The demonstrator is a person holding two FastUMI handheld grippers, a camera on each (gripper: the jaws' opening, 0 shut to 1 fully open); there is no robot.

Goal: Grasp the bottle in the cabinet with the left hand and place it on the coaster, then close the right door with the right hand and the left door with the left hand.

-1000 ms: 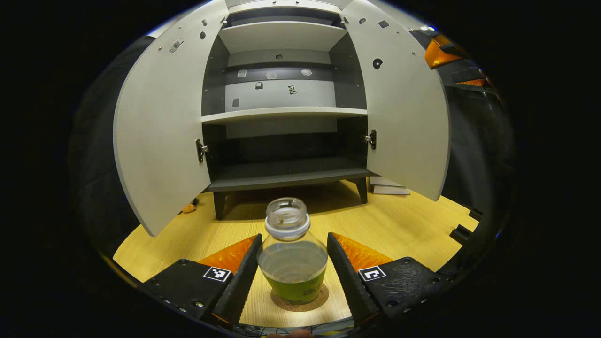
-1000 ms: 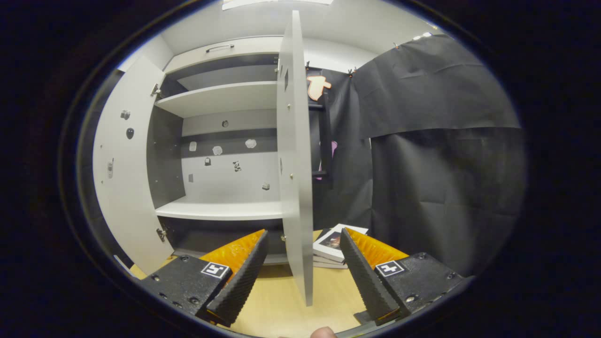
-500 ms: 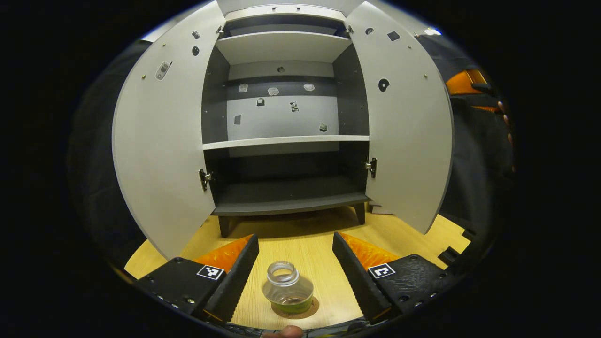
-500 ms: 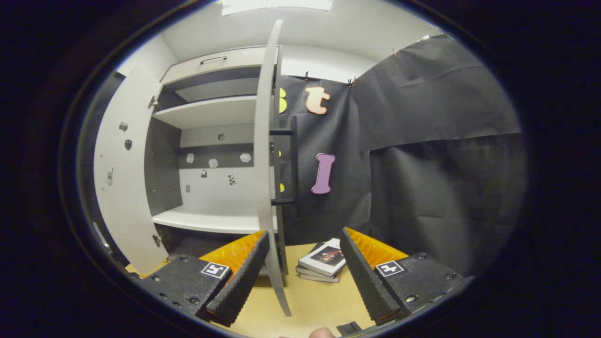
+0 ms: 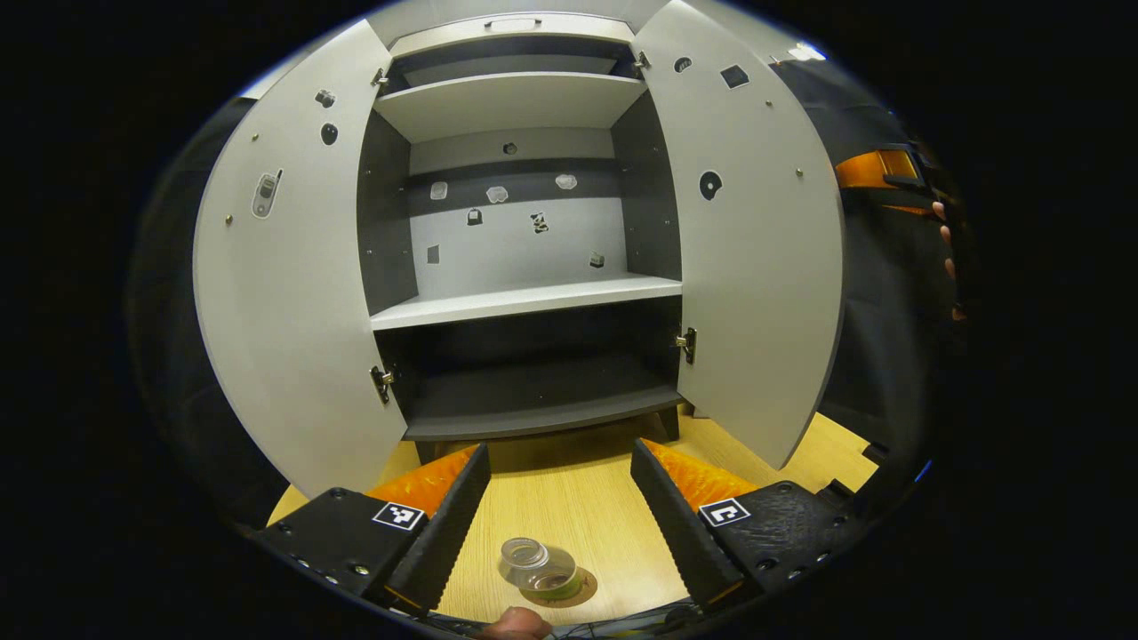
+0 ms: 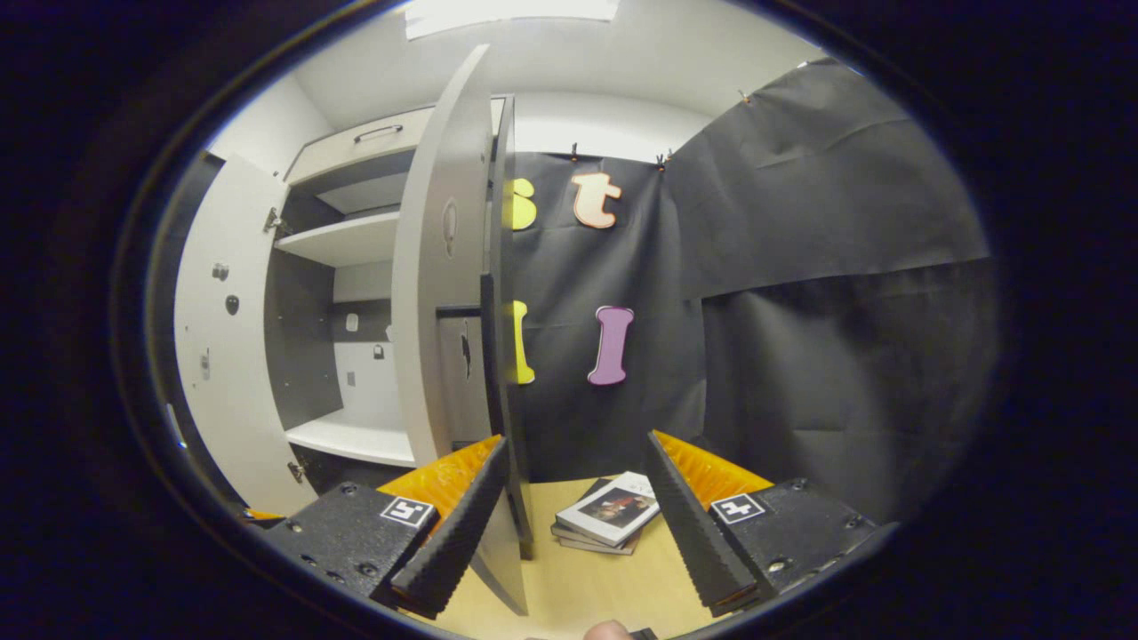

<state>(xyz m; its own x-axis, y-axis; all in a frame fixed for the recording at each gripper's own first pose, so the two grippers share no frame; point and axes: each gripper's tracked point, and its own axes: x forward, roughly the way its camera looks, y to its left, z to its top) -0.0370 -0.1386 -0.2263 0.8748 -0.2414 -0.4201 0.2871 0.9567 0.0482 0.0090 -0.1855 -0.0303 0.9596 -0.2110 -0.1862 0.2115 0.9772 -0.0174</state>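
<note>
The bottle point(image 5: 536, 566) stood on the coaster point(image 5: 578, 588) at the bottom middle of the left gripper view, so that part looked done. My left gripper point(image 5: 560, 520) was spread wide above it, holding nothing. The right door point(image 6: 440, 267) was next. In the right gripper view it stood left of center, seen nearly edge on. My right gripper point(image 6: 576, 524) was spread too, low in the frame, with the door's edge just by its left finger. I judged the door stiff, flat and light on its hinges. I would push its outer face near the free edge, not pinch it.
</note>
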